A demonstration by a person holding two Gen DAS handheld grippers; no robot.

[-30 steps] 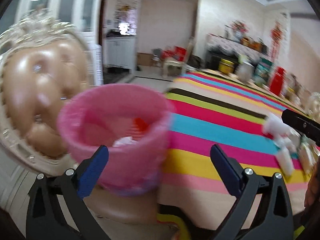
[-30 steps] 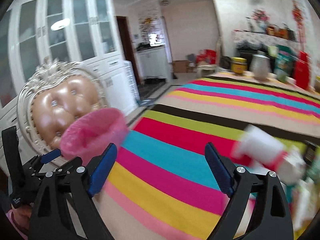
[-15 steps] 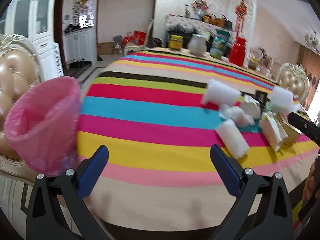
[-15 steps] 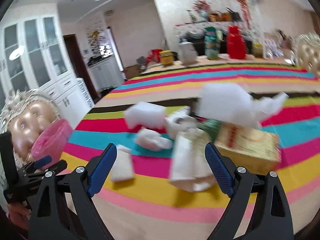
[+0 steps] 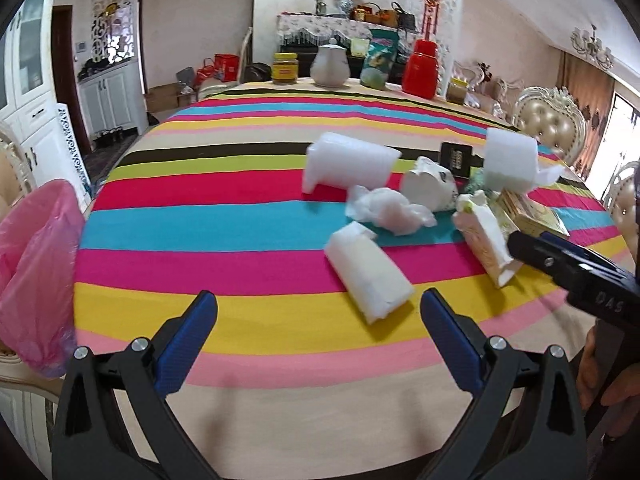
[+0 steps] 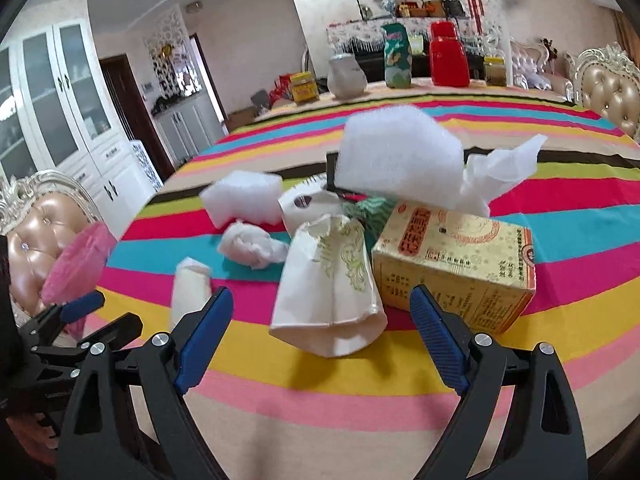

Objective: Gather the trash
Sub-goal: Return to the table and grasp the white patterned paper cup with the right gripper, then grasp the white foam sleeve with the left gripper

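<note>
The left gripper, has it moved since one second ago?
Yes. The left gripper has swung right, away from the pink trash bag, which now sits at the view's left edge, toward the white trash on the striped table.

My left gripper (image 5: 319, 328) is level, jaws spread wide, nothing between its blue pads (image 5: 188, 336). My right gripper (image 6: 322, 320) is likewise wide apart and holding nothing, its blue pads (image 6: 436, 332) pointing forward. From the right wrist view, the left gripper sits low at my left, apart from the right one.
</note>
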